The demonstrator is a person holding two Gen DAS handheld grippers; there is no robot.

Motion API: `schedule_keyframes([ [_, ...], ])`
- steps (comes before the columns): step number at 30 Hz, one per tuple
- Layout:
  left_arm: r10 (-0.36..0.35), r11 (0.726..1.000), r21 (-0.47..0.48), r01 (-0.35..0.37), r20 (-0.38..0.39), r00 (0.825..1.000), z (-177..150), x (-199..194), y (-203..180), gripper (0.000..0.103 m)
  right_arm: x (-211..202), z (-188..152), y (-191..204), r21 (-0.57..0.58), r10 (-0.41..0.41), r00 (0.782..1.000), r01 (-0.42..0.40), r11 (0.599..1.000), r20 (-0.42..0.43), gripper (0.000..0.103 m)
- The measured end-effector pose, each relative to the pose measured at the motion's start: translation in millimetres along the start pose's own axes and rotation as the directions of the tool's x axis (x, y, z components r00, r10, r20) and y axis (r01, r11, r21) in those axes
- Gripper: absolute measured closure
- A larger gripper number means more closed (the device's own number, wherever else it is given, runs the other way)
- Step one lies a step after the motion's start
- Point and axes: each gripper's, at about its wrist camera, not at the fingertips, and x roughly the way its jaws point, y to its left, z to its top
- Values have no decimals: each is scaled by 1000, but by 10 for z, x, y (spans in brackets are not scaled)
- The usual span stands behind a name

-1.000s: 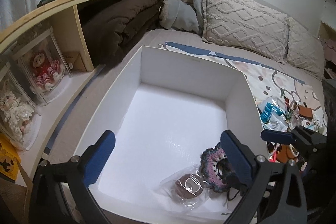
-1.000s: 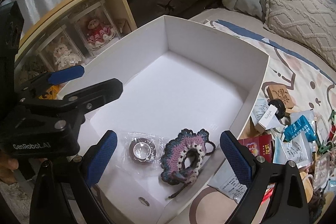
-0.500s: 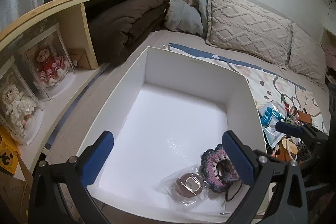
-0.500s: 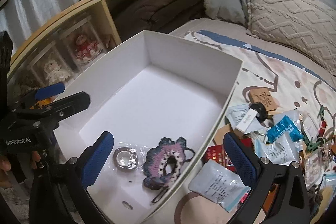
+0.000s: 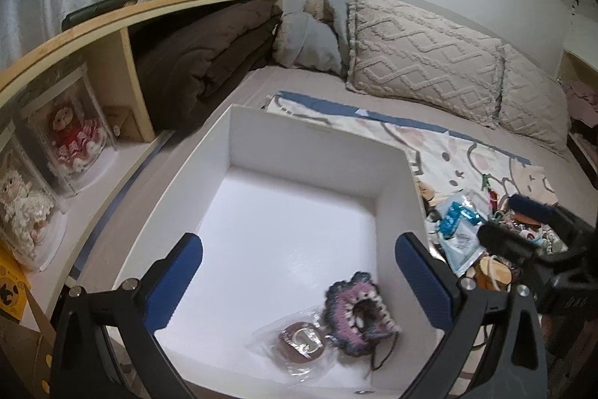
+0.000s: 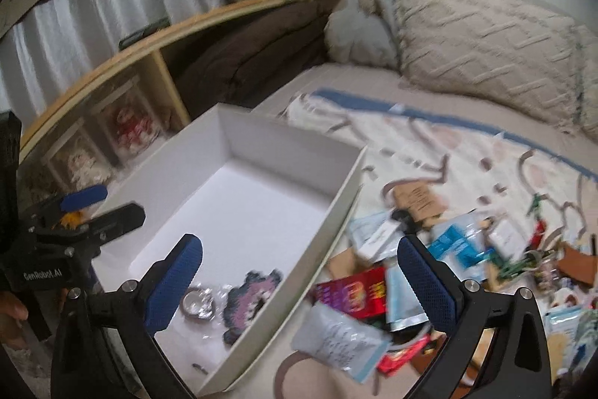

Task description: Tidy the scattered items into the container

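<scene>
Looks like the fetch step: the right gripper (image 6: 299, 281), fingers spread and empty, is hanging over the scattered packets (image 6: 392, 272) beside the white box (image 6: 291, 219). Left gripper (image 5: 299, 281) is also gaping empty above the box's crochet piece (image 5: 357, 313). Next it probably needs lowering onto one packet.

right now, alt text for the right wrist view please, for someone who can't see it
The open right gripper hangs empty over the white box's right wall, facing scattered packets on the bed. Inside the box lie a crocheted piece and a bagged ring.
</scene>
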Motion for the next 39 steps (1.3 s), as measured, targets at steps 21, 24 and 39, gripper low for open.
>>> schedule_keyframes([
  [21,-113,990,111,92,193,975,315,-691,-837,0,-1285,39,-776,54,-196,950,189,981,243,0],
  [24,-135,985,132,109,211,968,344,-767,-990,0,-1463,22,-894,67,-237,934,227,972,269,0],
  [39,-220,965,199,171,257,941,349,-787,-1578,0,-2076,-198,-1312,89,-363,877,353,931,316,0],
])
